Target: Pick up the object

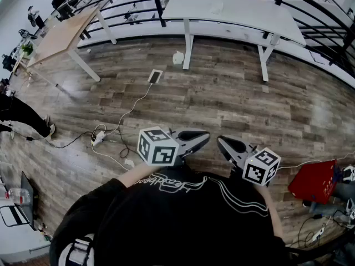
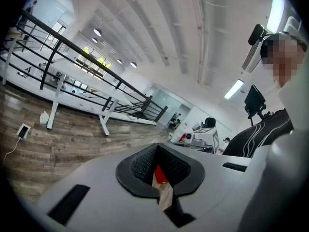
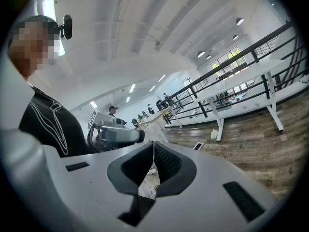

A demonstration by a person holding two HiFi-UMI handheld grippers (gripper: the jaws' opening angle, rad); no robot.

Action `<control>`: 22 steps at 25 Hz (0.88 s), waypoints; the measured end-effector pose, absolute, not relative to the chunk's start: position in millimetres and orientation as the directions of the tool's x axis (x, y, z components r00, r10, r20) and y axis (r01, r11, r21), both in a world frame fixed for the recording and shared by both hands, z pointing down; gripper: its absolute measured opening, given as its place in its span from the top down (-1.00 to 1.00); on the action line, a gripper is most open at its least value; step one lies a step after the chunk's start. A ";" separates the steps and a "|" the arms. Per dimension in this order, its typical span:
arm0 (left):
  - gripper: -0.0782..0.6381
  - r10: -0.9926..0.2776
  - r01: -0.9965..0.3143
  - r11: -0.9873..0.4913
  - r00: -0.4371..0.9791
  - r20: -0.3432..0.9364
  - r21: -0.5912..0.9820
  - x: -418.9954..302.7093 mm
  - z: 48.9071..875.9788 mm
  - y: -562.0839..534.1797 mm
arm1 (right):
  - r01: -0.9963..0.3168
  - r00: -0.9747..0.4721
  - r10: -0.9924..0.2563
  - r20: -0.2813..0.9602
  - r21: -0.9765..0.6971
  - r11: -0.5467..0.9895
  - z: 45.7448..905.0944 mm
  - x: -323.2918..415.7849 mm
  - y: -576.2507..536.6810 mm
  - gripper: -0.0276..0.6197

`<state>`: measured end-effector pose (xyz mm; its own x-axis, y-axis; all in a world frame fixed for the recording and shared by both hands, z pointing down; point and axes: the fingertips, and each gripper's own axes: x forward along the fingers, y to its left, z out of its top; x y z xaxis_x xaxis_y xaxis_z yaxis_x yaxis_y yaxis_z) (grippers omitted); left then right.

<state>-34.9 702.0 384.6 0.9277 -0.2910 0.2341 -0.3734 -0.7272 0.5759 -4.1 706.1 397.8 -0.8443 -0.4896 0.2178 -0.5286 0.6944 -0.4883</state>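
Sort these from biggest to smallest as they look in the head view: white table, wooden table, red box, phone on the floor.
1. white table
2. wooden table
3. red box
4. phone
The box sits nearer the camera, so it looks bigger than it really is.

The wood-plank floor carries 2 benches, a white bench and, to its left, a wooden bench. A flat device lies on the floor, and a white cable runs from it to a power strip. A small white thing sits just beside a leg of the white bench. A red box rests on the floor at the right.
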 end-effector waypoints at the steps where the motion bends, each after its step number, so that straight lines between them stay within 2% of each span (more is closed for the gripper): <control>1: 0.76 -0.294 -0.373 -0.727 0.928 0.229 0.577 -34.5 382.7 703.5 | -0.530 -0.844 -0.490 0.219 -0.488 0.694 397.8 -3.5 707.9 0.86; 14: 0.76 -0.304 -0.362 -0.746 0.932 0.197 0.559 -33.6 361.3 721.3 | -0.537 -0.833 -0.523 0.180 -0.493 0.685 382.7 1.3 717.0 0.86; 19: 0.76 -0.265 -0.334 -0.789 0.942 0.205 0.516 -25.7 351.9 723.1 | -0.529 -0.835 -0.527 0.159 -0.497 0.688 375.3 1.2 714.7 0.86; 22: 0.76 -0.224 -0.279 -0.813 0.960 0.168 0.512 -13.9 340.8 725.6 | -0.527 -0.834 -0.532 0.148 -0.501 0.687 370.8 6.6 713.5 0.86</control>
